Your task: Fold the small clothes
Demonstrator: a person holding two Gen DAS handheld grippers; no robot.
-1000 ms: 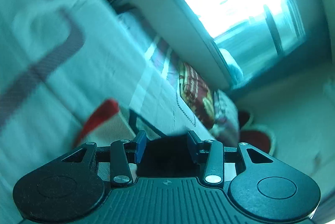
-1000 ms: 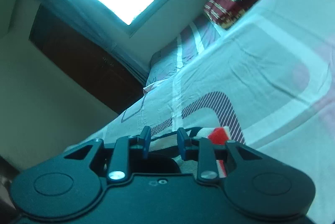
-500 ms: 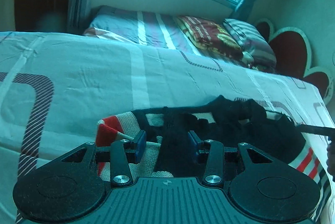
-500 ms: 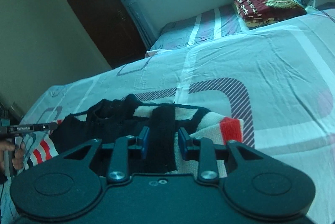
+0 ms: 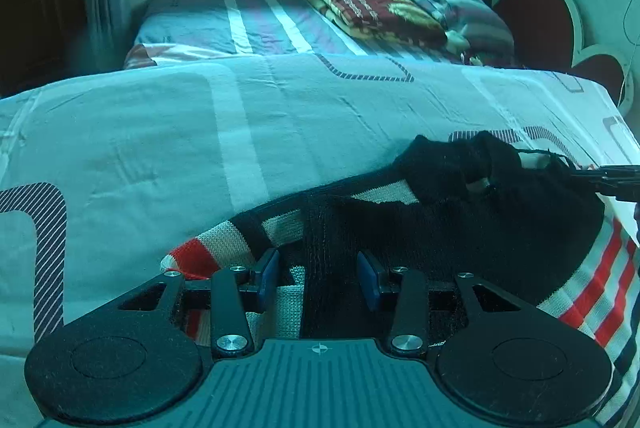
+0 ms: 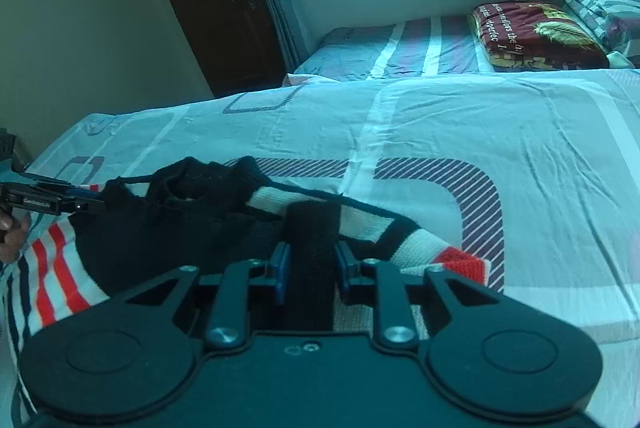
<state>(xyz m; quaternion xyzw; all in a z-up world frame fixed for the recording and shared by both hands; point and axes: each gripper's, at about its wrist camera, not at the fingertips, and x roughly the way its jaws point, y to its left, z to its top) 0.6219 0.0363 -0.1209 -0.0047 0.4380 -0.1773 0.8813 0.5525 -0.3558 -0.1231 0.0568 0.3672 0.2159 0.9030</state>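
Sweater (image 5: 460, 228), black with red, white and navy stripes, lies bunched on the bed (image 5: 240, 132), not yet folded by my reckoning. My left gripper (image 5: 318, 278) has its fingers partly spread, straddling the knit; my right gripper (image 6: 310, 272) pinches a black band of it. Flattening and every fold remain.

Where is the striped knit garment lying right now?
The striped knit garment lies on the near edge of the bed sheet, directly ahead of both grippers in both wrist views, well short of the folded maroon blanket.
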